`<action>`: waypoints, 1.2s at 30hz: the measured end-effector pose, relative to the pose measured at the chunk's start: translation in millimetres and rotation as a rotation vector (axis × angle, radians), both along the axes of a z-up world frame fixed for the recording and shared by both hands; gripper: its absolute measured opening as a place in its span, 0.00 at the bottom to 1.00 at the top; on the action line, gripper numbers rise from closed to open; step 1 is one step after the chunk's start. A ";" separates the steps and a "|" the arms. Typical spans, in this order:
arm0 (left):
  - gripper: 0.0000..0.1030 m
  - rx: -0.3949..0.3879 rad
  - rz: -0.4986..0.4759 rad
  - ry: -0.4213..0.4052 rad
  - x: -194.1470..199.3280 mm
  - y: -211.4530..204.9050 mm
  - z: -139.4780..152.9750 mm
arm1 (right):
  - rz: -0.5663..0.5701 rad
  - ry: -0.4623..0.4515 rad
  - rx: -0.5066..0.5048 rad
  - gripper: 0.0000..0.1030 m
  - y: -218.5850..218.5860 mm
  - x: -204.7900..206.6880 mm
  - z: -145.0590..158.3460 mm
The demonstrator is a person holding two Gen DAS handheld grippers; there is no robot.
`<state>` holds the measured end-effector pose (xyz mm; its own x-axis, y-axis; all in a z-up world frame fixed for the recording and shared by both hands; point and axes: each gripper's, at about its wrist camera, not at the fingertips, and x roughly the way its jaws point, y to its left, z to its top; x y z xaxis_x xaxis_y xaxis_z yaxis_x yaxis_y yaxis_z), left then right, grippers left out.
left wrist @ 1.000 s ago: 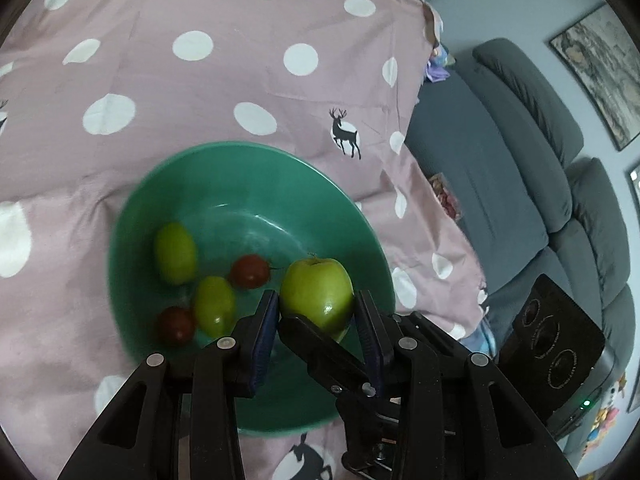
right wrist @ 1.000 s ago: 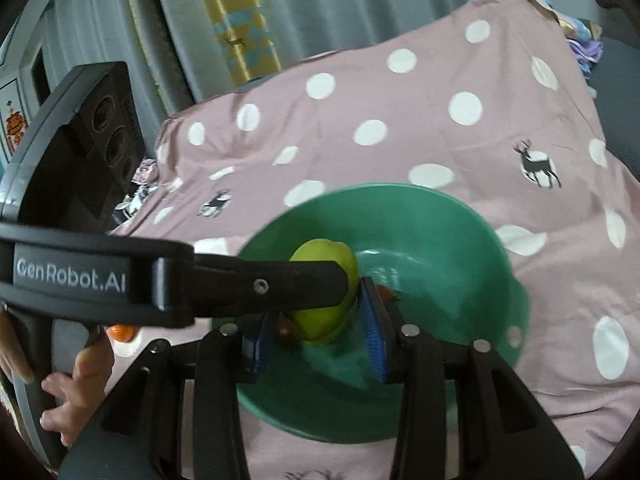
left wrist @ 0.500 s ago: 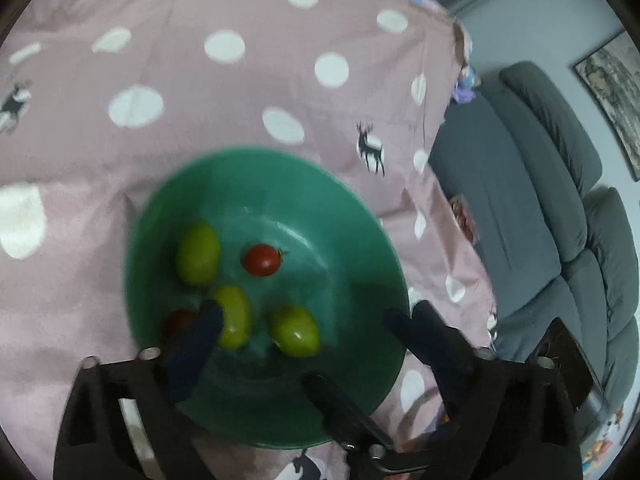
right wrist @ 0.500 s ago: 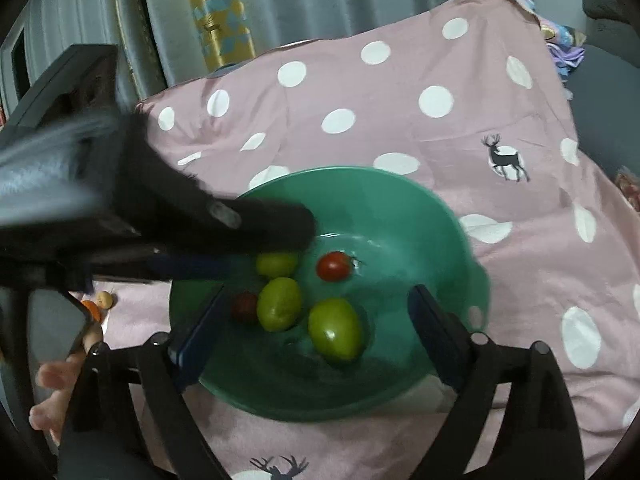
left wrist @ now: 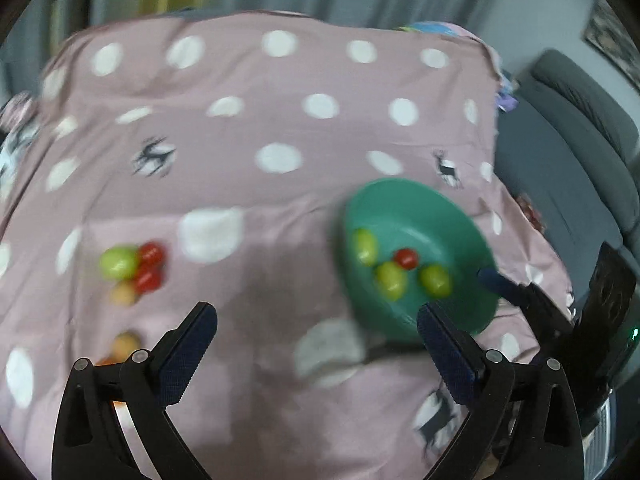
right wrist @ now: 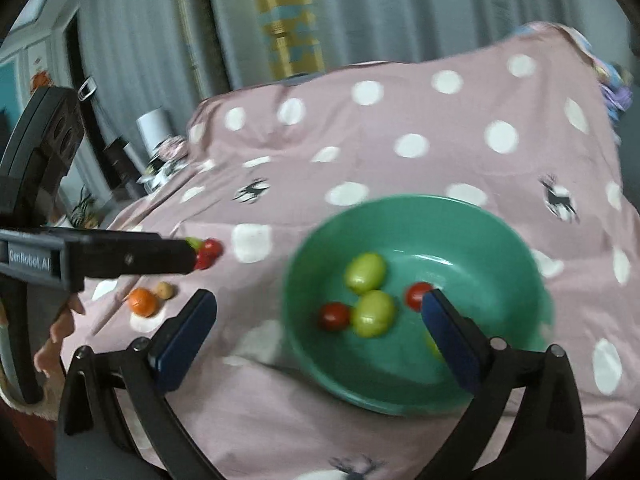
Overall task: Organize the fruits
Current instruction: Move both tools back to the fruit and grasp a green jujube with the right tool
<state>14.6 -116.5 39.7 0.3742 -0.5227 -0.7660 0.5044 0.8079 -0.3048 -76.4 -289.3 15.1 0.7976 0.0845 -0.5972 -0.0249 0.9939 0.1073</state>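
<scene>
A green bowl (left wrist: 416,208) sits on the pink dotted cloth and holds three green fruits (left wrist: 435,280) and red tomatoes (left wrist: 406,258); it also shows in the right wrist view (right wrist: 460,216). Loose fruit lies on the cloth to the left: a green fruit (left wrist: 118,262), red tomatoes (left wrist: 149,268) and orange fruits (left wrist: 124,343). My left gripper (left wrist: 316,348) is open and empty, above the cloth between the bowl and the loose fruit. My right gripper (right wrist: 320,328) is open and empty at the bowl's near left rim.
The cloth covers a table (left wrist: 280,120) with curtains behind. A grey sofa (left wrist: 576,152) stands to the right. In the right wrist view an orange (right wrist: 143,302) and a small brown fruit (right wrist: 164,290) lie left, under the other gripper's arm (right wrist: 100,258).
My left gripper opened and let the green fruit drop into the bowl, then swung left and back. My right gripper opened too and pulled back from the bowl.
</scene>
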 end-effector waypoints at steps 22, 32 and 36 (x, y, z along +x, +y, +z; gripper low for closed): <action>0.97 0.067 0.348 -0.087 5.3 184.4 -50.1 | 0.439 0.103 -0.178 0.88 196.7 149.8 -32.2; 0.97 -0.117 0.486 -0.006 13.8 242.3 -48.7 | 0.577 0.294 -0.253 0.70 236.5 208.1 -82.4; 0.97 -0.184 0.484 0.039 14.3 252.9 -51.6 | 0.519 0.341 -0.301 0.51 234.4 220.2 -94.8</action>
<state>28.9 136.4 -12.0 0.5797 -0.4244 -0.6955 0.0720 0.8769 -0.4752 143.8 -54.9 -79.7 0.4618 0.1957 -0.8651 -0.5198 0.8500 -0.0851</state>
